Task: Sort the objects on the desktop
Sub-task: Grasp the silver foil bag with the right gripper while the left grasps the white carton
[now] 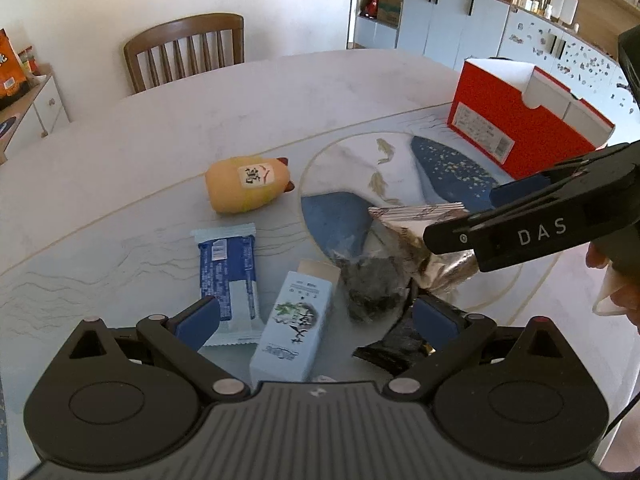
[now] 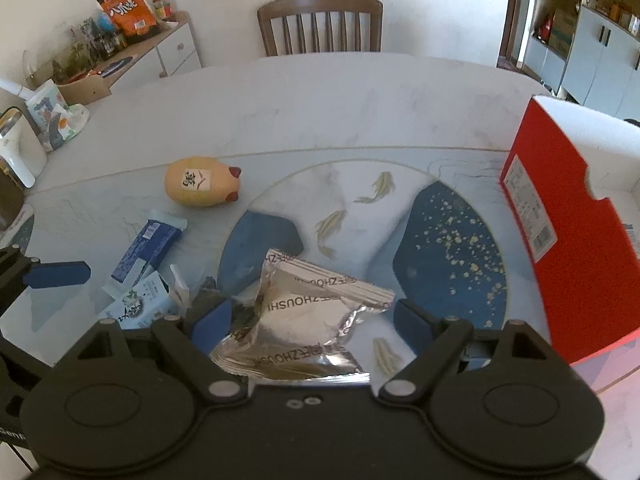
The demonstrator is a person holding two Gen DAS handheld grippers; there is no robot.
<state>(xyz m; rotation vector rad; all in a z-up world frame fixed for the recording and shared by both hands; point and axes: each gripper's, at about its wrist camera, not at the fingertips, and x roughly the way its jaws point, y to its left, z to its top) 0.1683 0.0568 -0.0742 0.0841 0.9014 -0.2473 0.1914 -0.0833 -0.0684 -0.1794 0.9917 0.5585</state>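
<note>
My left gripper (image 1: 316,322) is open low over the table, its fingers either side of a light blue carton (image 1: 294,328). A blue snack bar wrapper (image 1: 228,276) lies by its left finger, a black packet (image 1: 394,344) by its right finger, and a clear bag of dark bits (image 1: 370,284) just ahead. My right gripper (image 2: 310,322) is open around a silver foil pouch (image 2: 304,320) that lies between its fingers. A yellow pig toy (image 1: 248,184) lies further back; it also shows in the right wrist view (image 2: 202,186). The right gripper reaches in from the right of the left wrist view (image 1: 476,220).
An open red shoebox (image 2: 560,216) stands at the right of the table (image 2: 320,96); it also shows in the left wrist view (image 1: 520,120). A wooden chair (image 2: 320,24) stands at the far side. A sideboard with clutter (image 2: 120,48) is at the left, cabinets (image 1: 460,20) at the back right.
</note>
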